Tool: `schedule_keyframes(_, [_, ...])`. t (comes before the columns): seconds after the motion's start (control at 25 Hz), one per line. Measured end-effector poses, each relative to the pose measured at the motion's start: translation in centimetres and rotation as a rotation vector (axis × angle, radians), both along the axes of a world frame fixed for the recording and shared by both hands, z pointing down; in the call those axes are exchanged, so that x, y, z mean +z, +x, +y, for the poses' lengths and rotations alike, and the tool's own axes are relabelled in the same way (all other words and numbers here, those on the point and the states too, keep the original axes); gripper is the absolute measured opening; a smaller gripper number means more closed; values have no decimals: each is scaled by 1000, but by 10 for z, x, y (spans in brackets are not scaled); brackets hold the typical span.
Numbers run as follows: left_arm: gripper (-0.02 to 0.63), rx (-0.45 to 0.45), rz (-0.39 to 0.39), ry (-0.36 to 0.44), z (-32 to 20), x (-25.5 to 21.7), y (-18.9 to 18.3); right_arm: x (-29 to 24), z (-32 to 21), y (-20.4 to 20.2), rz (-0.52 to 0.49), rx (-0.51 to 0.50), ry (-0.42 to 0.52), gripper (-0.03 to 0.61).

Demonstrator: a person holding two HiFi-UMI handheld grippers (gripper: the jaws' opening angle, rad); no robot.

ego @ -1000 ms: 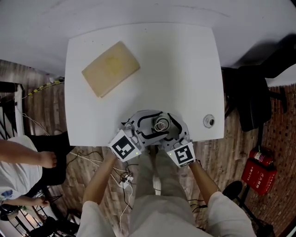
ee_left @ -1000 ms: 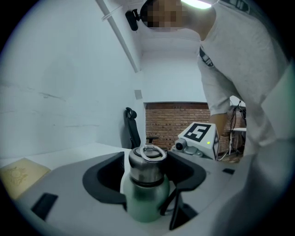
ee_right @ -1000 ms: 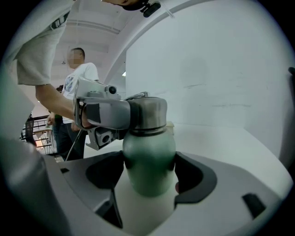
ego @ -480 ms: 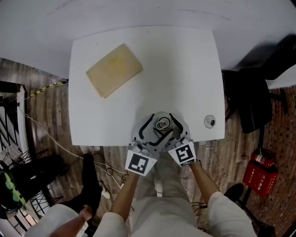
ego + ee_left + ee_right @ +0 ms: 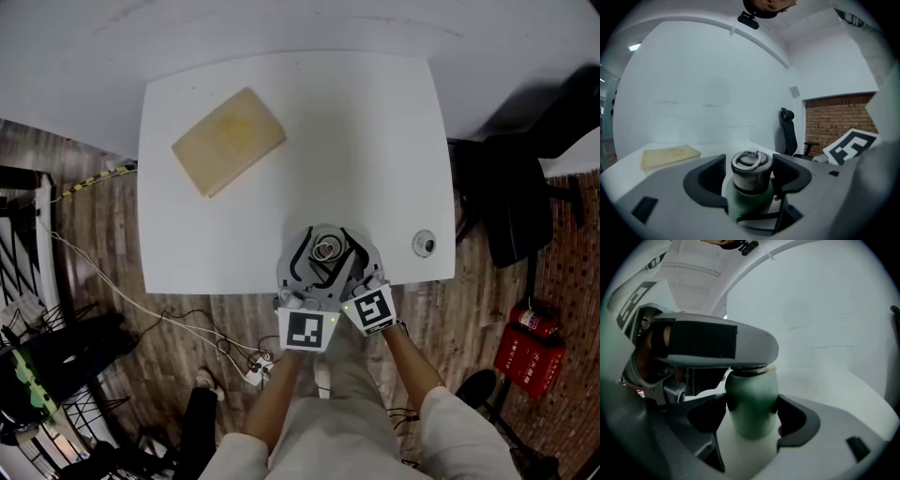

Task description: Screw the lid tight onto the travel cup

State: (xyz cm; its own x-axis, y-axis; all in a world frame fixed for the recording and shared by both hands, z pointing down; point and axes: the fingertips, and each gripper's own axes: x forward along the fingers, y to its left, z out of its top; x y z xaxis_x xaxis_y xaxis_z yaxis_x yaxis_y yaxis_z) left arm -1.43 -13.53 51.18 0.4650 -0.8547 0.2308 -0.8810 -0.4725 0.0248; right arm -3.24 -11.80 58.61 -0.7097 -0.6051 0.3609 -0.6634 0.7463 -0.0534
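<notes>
The travel cup [image 5: 326,251] stands at the lower centre of the head view, near the bottom edge of the white bench [image 5: 375,141]. The right hand-held gripper [image 5: 752,408] pinches its green body. The left hand-held gripper [image 5: 749,168] has just been opening. Its jaws stand spread either side of the metal lid [image 5: 750,159], not pressing it. A tan board [image 5: 228,140] lies upper left.

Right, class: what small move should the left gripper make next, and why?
Probably close the left gripper on the lid, then twist. Its jaws have just been opening and stand apart either side of the lid, not gripping it, while the right gripper clamps the green travel cup.
</notes>
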Motion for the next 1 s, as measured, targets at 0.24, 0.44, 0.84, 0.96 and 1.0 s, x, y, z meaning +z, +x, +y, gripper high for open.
schedule_keyframes(0.24, [261, 36, -19, 33, 2, -2, 5, 0, 2, 1, 7, -11, 5, 338])
schedule_keyframes(0.44, [259, 102, -7, 54, 2, -2, 6, 2, 1, 1, 4, -9, 3, 337])
schedule_keyframes(0.84, [259, 400, -1, 84, 8, 0, 12, 2, 1, 0, 10, -18, 6, 337])
schedule_keyframes(0.96, [259, 481, 0, 88, 7, 0, 12, 4, -1, 0, 15, -21, 12, 337])
schedule_keyframes(1.0, [259, 510, 0, 90, 7, 1, 13, 4, -1, 0, 13, -19, 11, 337])
